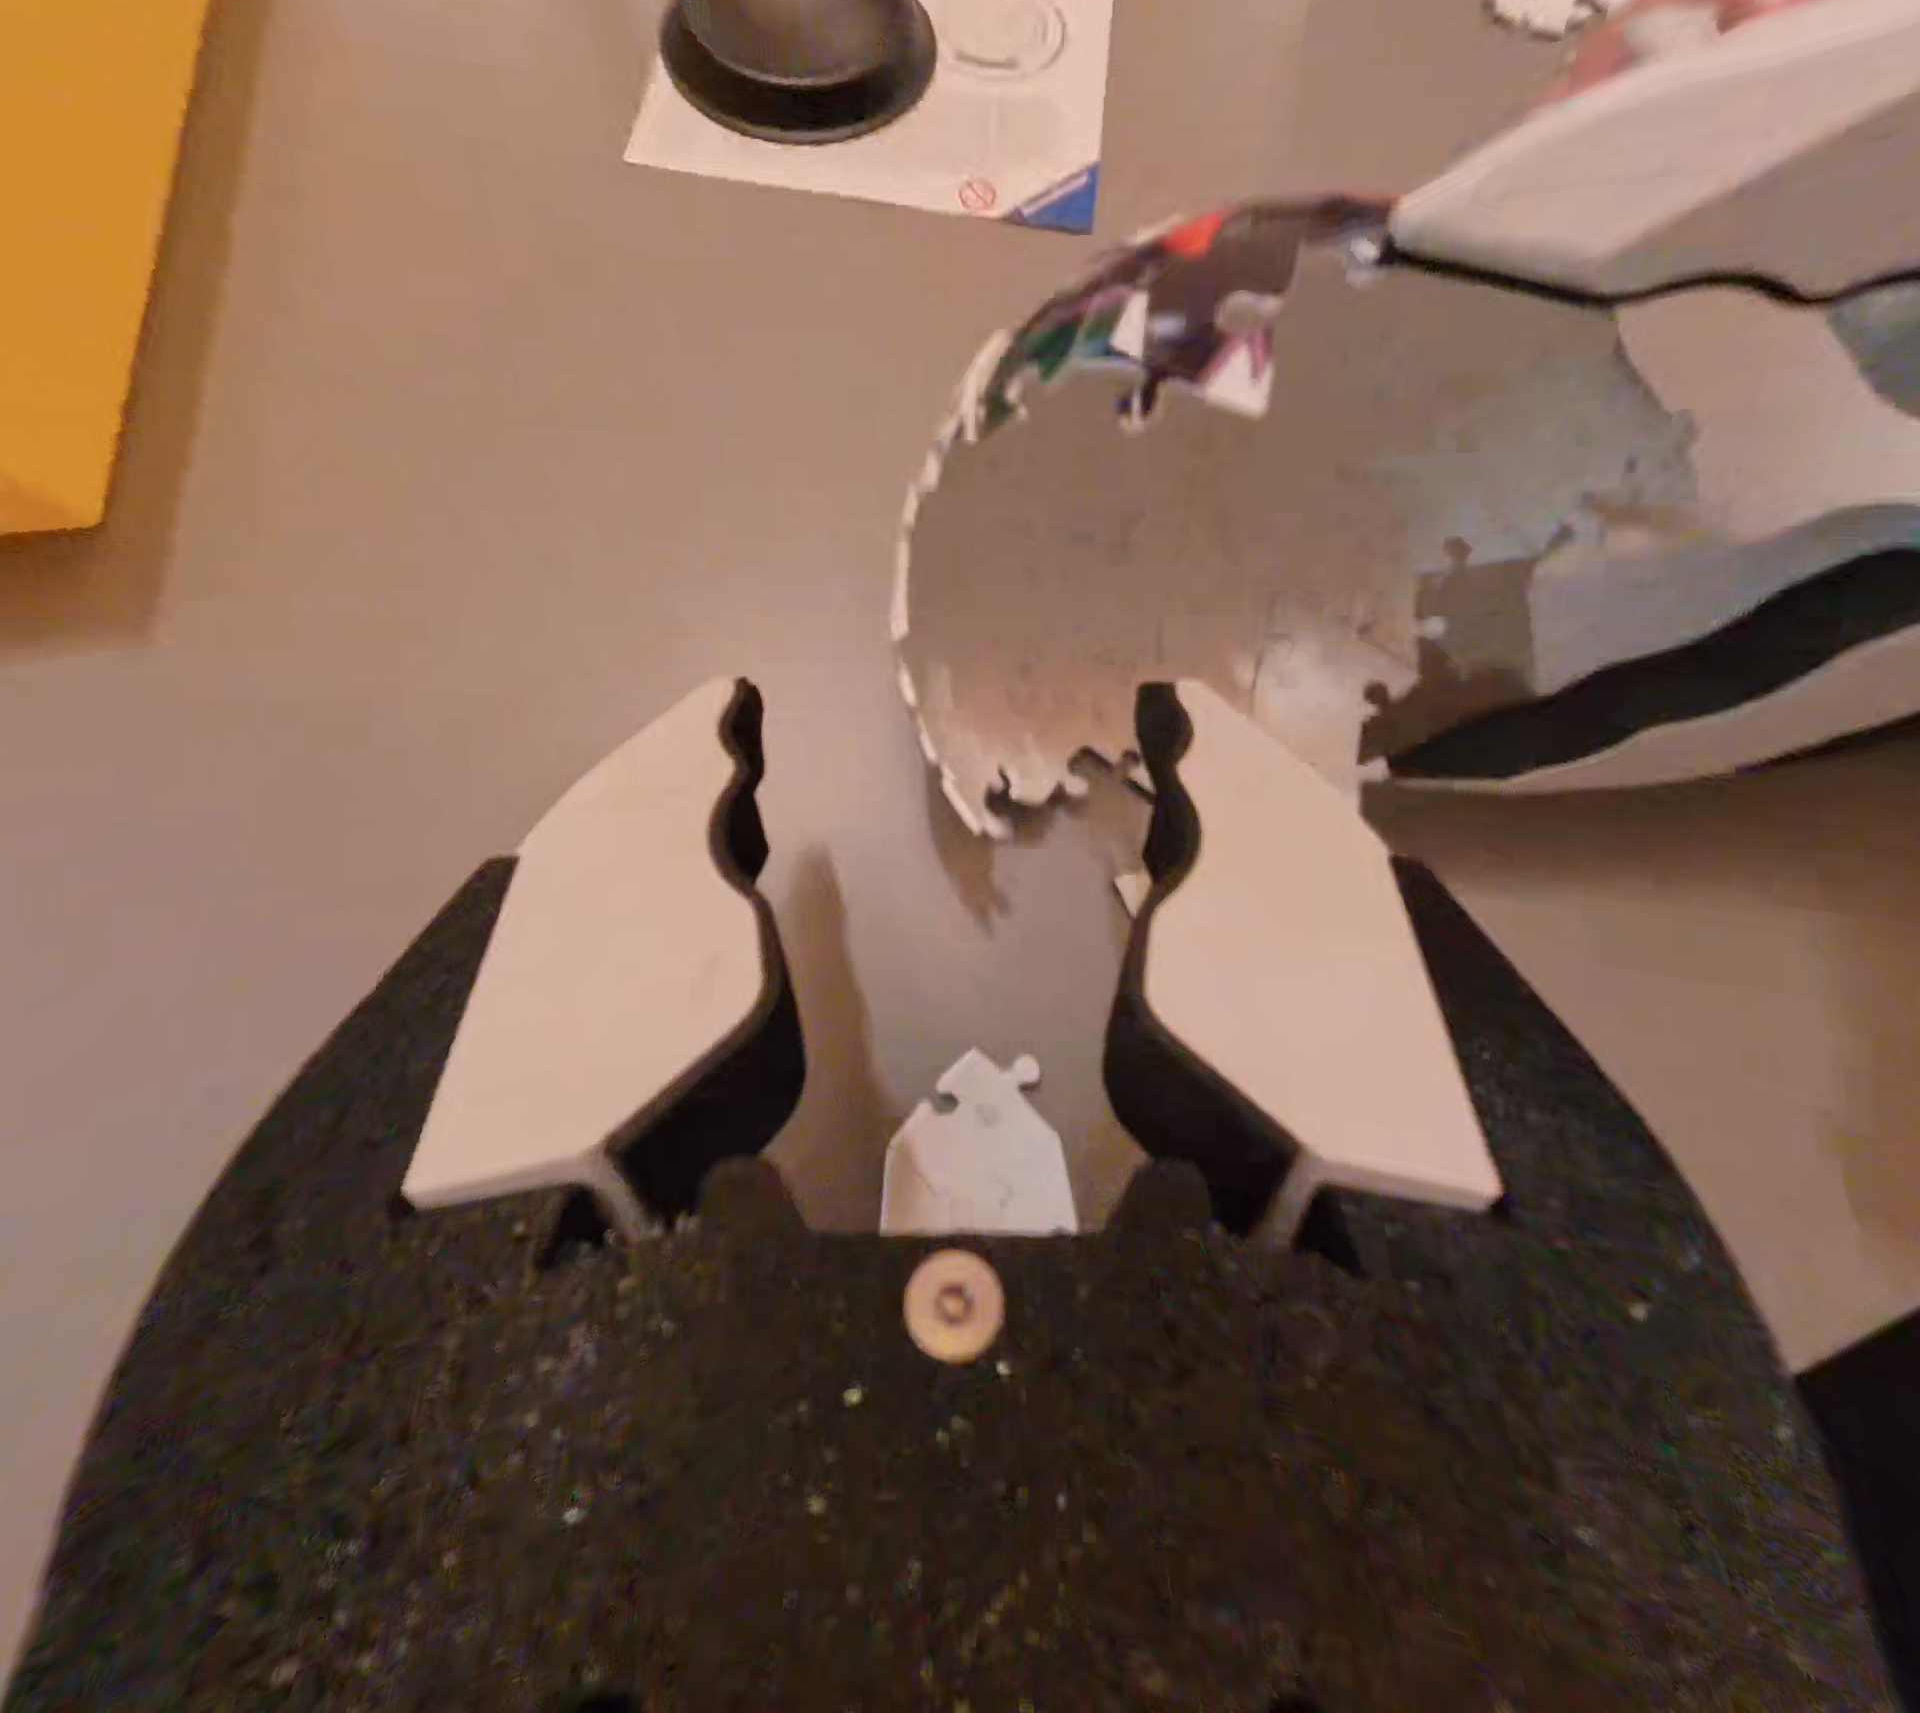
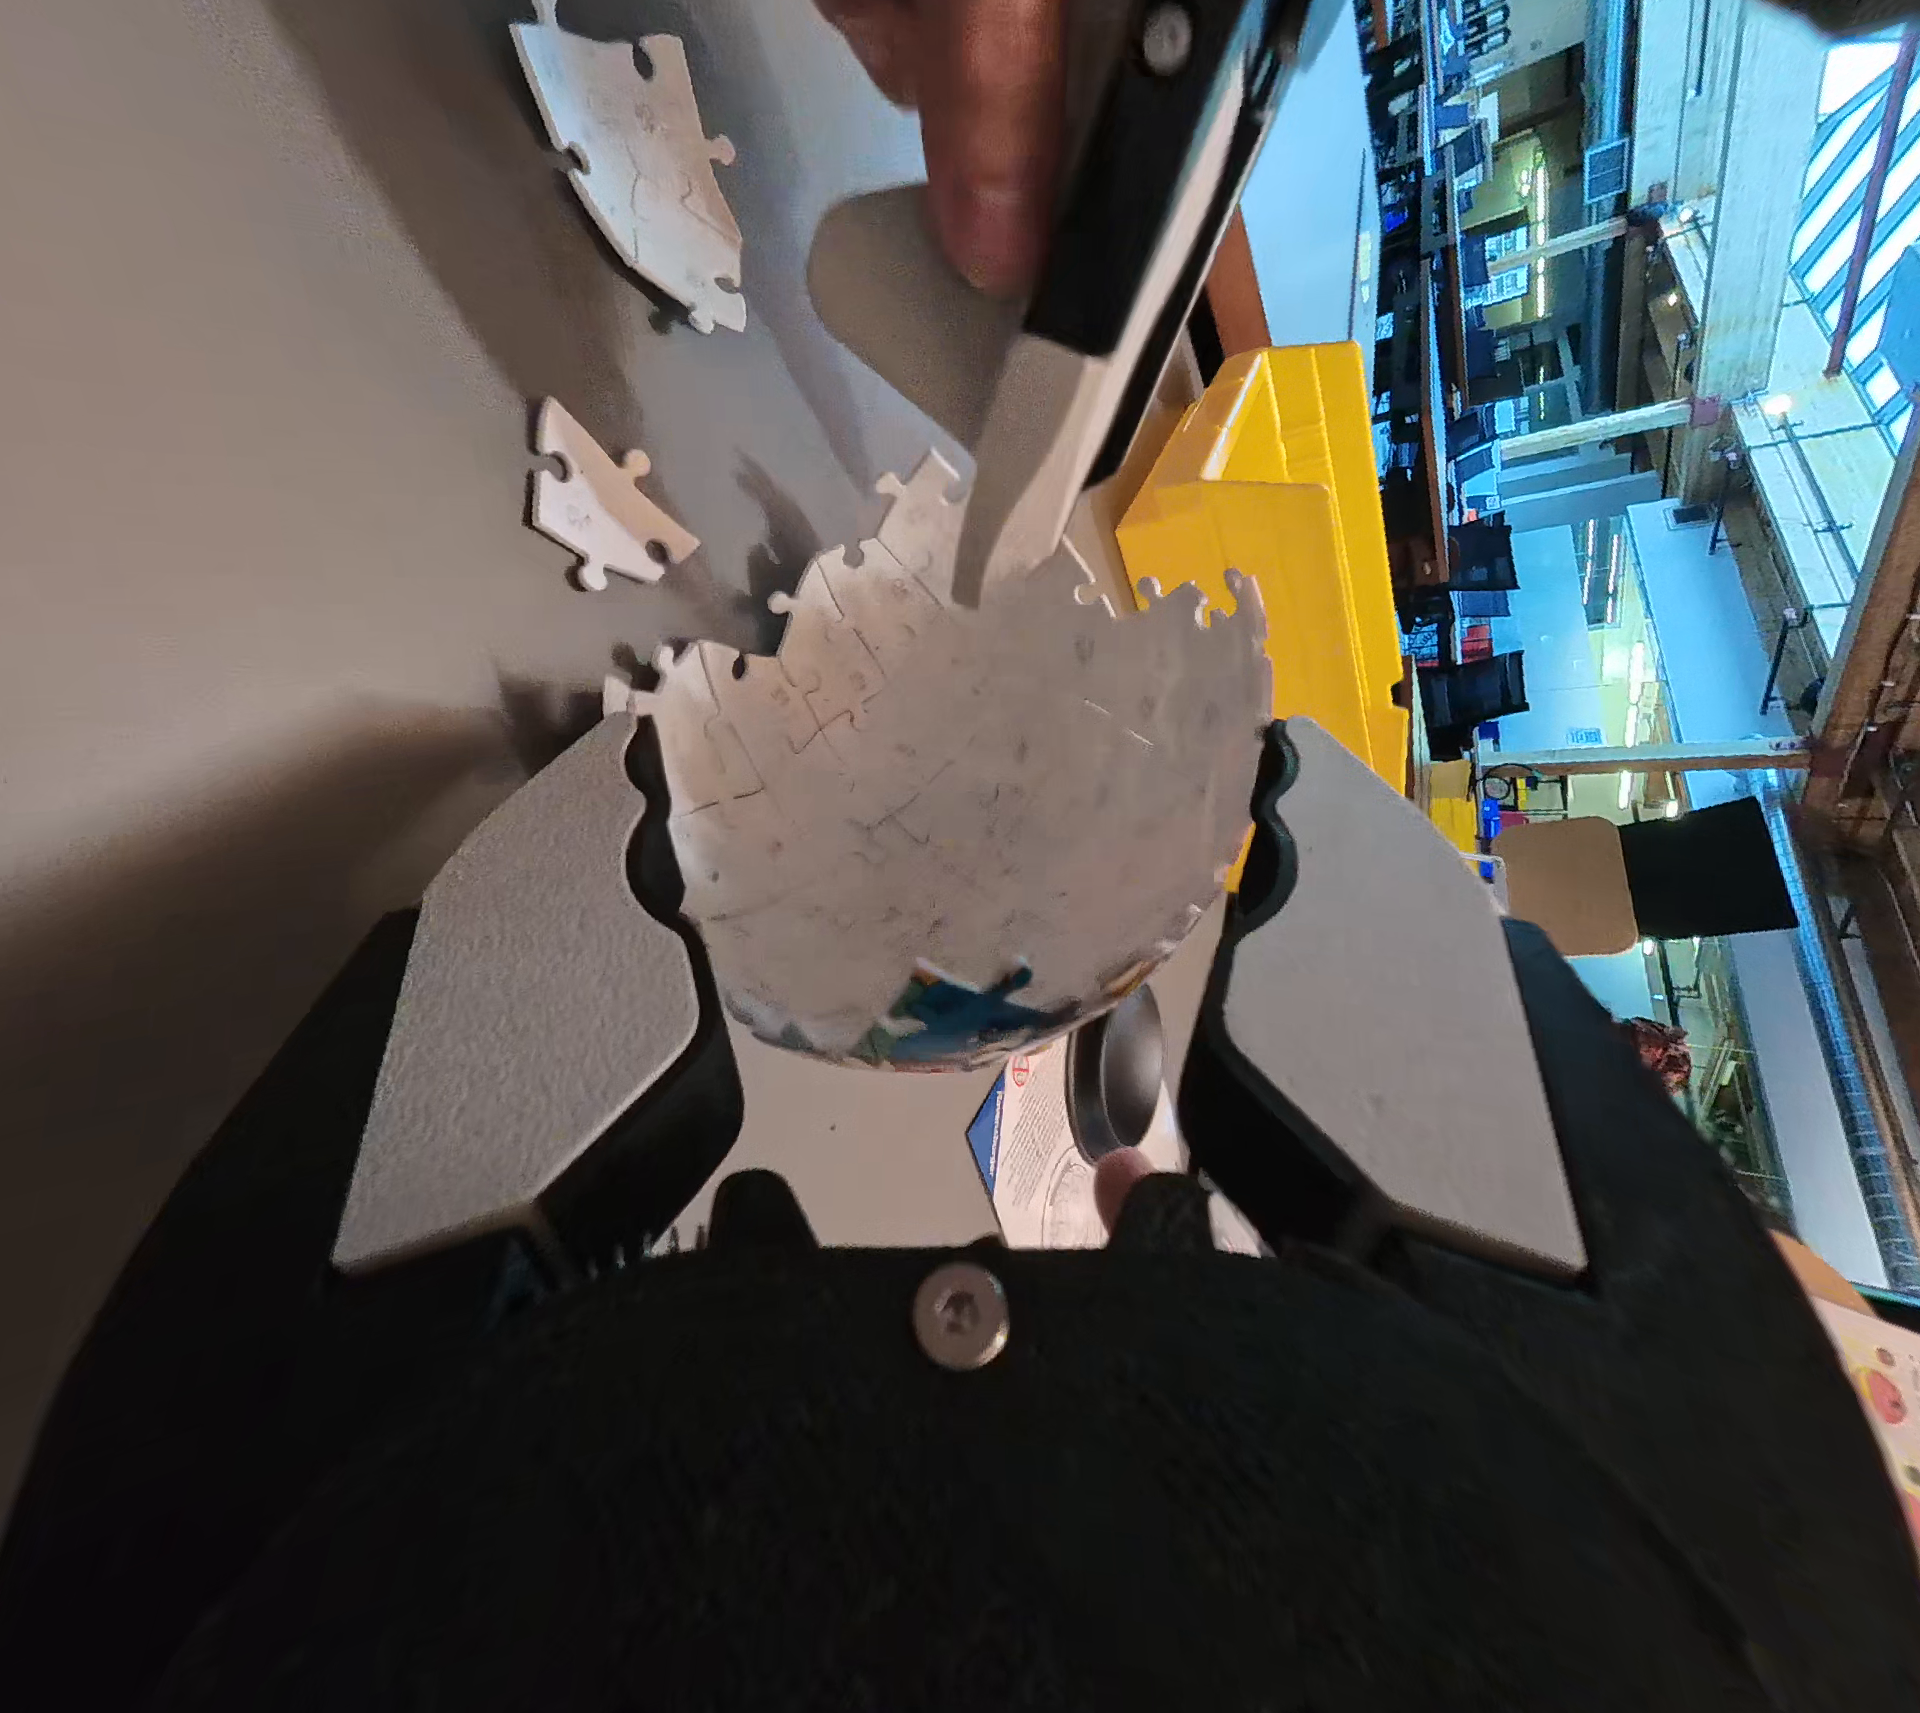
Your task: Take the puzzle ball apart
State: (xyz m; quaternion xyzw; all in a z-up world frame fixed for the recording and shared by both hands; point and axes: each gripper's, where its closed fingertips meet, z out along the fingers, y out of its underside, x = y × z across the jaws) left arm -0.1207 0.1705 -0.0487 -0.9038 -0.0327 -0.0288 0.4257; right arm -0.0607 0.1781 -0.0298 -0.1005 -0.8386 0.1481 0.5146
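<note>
- Between my right gripper's fingers, the puzzle ball sits clamped across its sides, reduced to an open bowl of joined pieces.
- My left gripper hangs agape at the shell's jagged edge, one finger inside, pinching nothing.
- I judge the shell light, thin and prone to crumble; best taken by protruding rim tabs.
- Beyond, loose pieces lie on the grey table; farther off, a black stand on a leaflet.

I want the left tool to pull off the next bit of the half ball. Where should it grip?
Probably the jagged rim of the half ball nearest the left tool. Come straight forward: tabs stick out there, while the right tool steadies the sides.
</note>
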